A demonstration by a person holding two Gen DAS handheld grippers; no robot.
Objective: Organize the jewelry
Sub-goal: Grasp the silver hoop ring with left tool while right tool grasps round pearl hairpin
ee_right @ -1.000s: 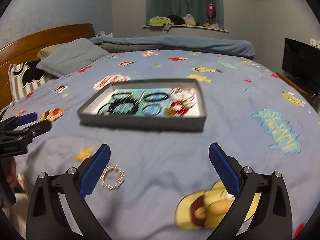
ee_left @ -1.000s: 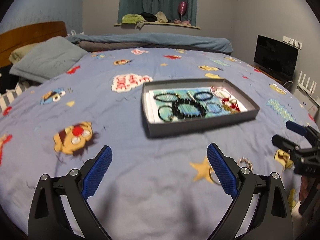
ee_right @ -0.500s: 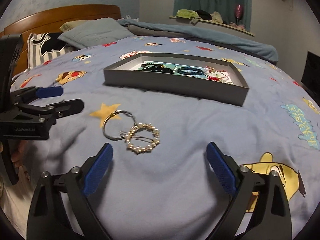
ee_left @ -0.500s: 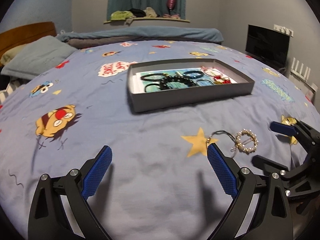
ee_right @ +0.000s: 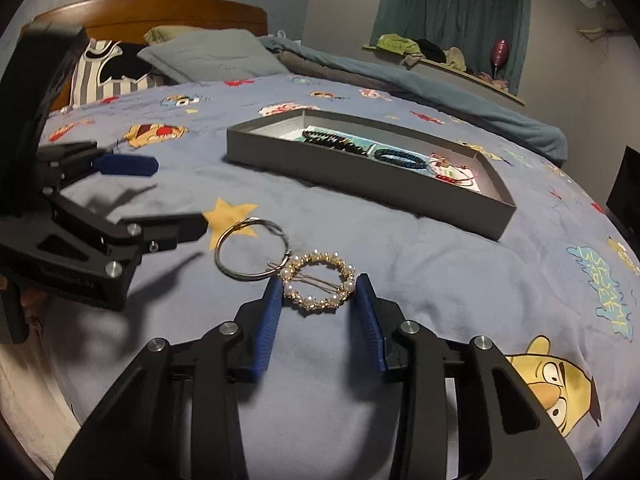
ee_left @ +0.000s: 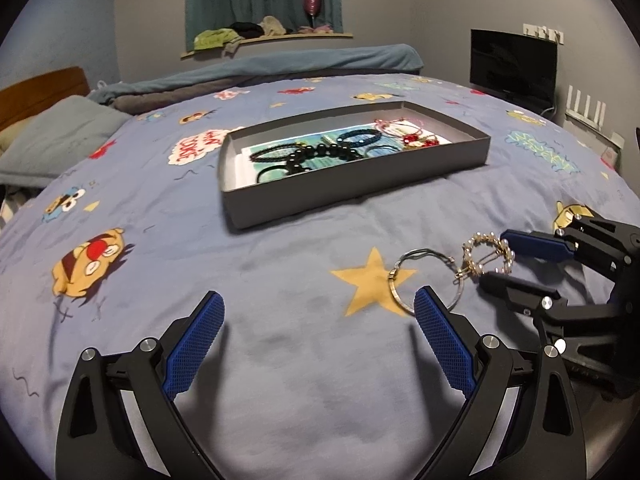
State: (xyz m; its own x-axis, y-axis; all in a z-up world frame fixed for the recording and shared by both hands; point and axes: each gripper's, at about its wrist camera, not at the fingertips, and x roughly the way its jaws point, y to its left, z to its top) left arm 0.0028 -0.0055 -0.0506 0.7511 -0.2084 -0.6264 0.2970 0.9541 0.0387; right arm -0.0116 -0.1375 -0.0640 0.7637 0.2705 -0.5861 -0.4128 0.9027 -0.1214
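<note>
- Left wrist view: the grey tray (ee_left: 360, 188) sits on the bed (ee_left: 280, 360) with several pieces already in it: dark bead bracelets (ee_left: 320, 154) toward its left and middle, and red and pink bits (ee_left: 412, 136) toward its right. I'd judge the sorting well along.
- Two pieces are not yet in the tray: a plain wire ring (ee_left: 424, 280) lying by the yellow star print, and a pearl ring (ee_left: 486, 254) touching it on the right.
- The left gripper (ee_left: 318, 344) hovers low over the bed with its jaws spread wide and nothing between them. Its right pad (ee_left: 444, 344) is just beside the wire ring but seems not to touch it.
- From here the right gripper (ee_left: 500, 258) reaches in from the right, one jaw on either side of the pearl ring.

- Right wrist view: the pearl ring (ee_right: 318, 284) lies flat on the bed between the blue pads (ee_right: 266, 320) of the right gripper (ee_right: 318, 286). The jaws are part open, drawn in close; the left pad looks to be at the ring's edge, though I cannot tell whether either one is pressing yet. The ring is not lifted.
- The wire ring (ee_right: 252, 248) lies just beyond, touching the pearl ring at the far left.
- The left gripper (ee_right: 168, 196) shows at the left, spread and empty.
- The tray (ee_right: 400, 188) lies further up the bed, well apart from the two rings. What seems left is to pinch the pearl ring, carry it there, then do the same for the wire ring.
</note>
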